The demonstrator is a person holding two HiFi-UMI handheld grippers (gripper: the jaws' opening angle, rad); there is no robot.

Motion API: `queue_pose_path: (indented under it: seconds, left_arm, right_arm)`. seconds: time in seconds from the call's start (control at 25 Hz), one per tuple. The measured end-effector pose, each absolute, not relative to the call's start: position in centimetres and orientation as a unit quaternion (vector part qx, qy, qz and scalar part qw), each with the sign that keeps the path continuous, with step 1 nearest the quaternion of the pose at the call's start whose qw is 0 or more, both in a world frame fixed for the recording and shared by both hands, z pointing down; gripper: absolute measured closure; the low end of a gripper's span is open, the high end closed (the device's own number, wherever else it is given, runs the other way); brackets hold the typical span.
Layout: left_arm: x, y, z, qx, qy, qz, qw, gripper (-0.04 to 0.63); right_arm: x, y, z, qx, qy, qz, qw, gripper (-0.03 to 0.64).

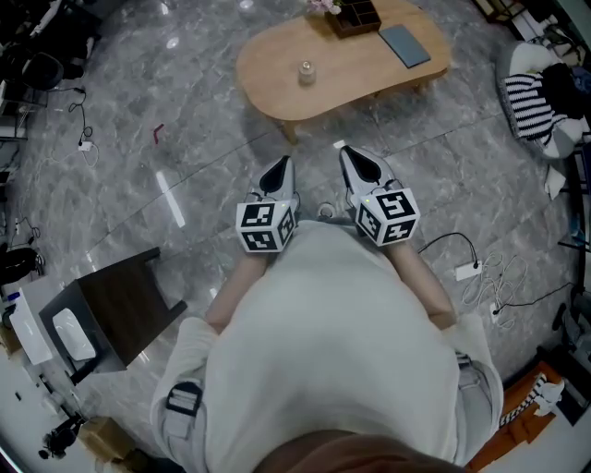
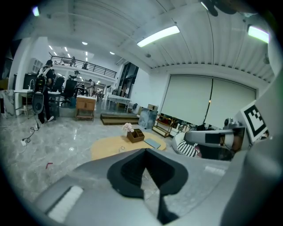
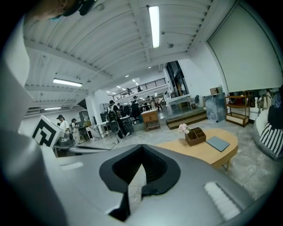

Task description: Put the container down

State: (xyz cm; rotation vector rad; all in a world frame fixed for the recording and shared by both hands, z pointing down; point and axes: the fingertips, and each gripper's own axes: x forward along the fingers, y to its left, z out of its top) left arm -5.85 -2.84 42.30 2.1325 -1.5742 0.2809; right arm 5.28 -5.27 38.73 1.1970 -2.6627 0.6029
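1. Grey marble-look tiled floor (image 1: pixel 138 185), glossy, takes up most of the head view.
2. The person's pale-shirted torso (image 1: pixel 332 351) blocks their own hands, so you can't see how the handles are held.
3. Pale wooden bean-shaped low table (image 1: pixel 277 69), ahead of both tongs and well apart from them.
4. Dark brown square stool (image 1: pixel 125 309) at lower left, with something white beside it that I can't make out.
5. Black-and-white striped cushion (image 1: pixel 528 103), partly buried under dark stuff.
6. Left gripper (image 1: pixel 280 168): jaws pressed together, nothing in them. Right gripper (image 1: pixel 351 159): same deal, closed and empty. The only print I can see is the black-and-white square patterns on their cubes (image 1: pixel 266 226), no lettering.
7. Flat grey-blue pad (image 1: pixel 404 44) on the table.
8. Dark wooden divided box (image 1: pixel 358 17) with pink flowers, cut off by the frame's top edge.
9. Small clear glass container (image 1: pixel 306 71), standing upright on the table, too tiny to tell its contents or any label.
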Motion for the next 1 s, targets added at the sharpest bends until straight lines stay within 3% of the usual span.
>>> queue_pose_path:
  seconds: [1.0]
  left_arm:
    - [-5.77, -2.31, 42.53, 0.773, -0.582, 0.098, 0.232, 0.594]
  right_arm:
    - [5.4, -4.86, 38.83, 0.396, -0.896, 0.181, 0.087, 0.618]
